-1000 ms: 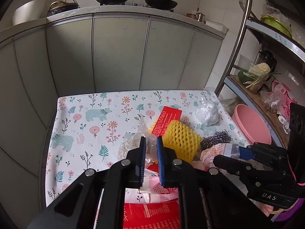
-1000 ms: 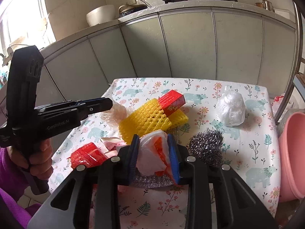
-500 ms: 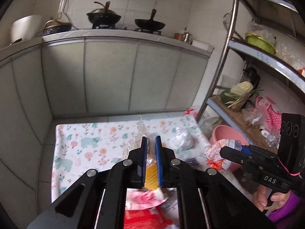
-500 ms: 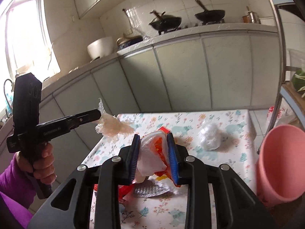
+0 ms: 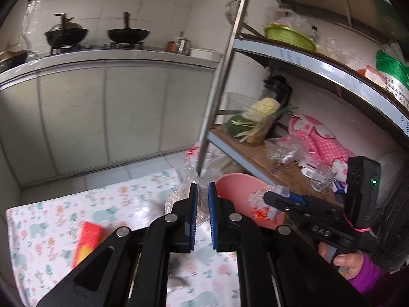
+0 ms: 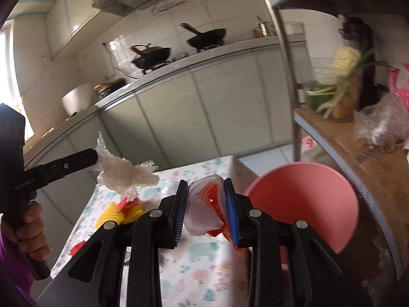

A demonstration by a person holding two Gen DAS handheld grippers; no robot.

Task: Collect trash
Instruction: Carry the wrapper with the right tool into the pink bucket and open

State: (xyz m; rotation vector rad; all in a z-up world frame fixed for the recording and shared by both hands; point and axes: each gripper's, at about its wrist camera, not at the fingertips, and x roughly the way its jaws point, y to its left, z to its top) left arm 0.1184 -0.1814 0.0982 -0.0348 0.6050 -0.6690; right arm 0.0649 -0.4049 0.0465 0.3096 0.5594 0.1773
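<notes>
My left gripper [image 5: 201, 192] is shut on a crumpled clear plastic wrapper [image 5: 179, 194], held above the table's right end; it also shows in the right wrist view [image 6: 122, 171]. My right gripper [image 6: 205, 192] is shut on a white and orange plastic wrapper [image 6: 204, 209], held up close to the pink bin [image 6: 306, 199]. The pink bin [image 5: 235, 192] stands just right of the table. In the left wrist view the right gripper [image 5: 271, 197] carries its wrapper [image 5: 260, 199] over the bin's rim.
The table has a floral cloth [image 5: 64, 220] with a red packet [image 5: 88, 238] and yellow foam net [image 6: 117, 212] on it. A metal shelf rack [image 5: 281, 58] with vegetables and bags stands at the right. Kitchen cabinets [image 5: 102, 112] lie behind.
Both grippers have lifted their wrappers off the table and swung right toward the pink bin. The table's trash has dropped low in both views.
</notes>
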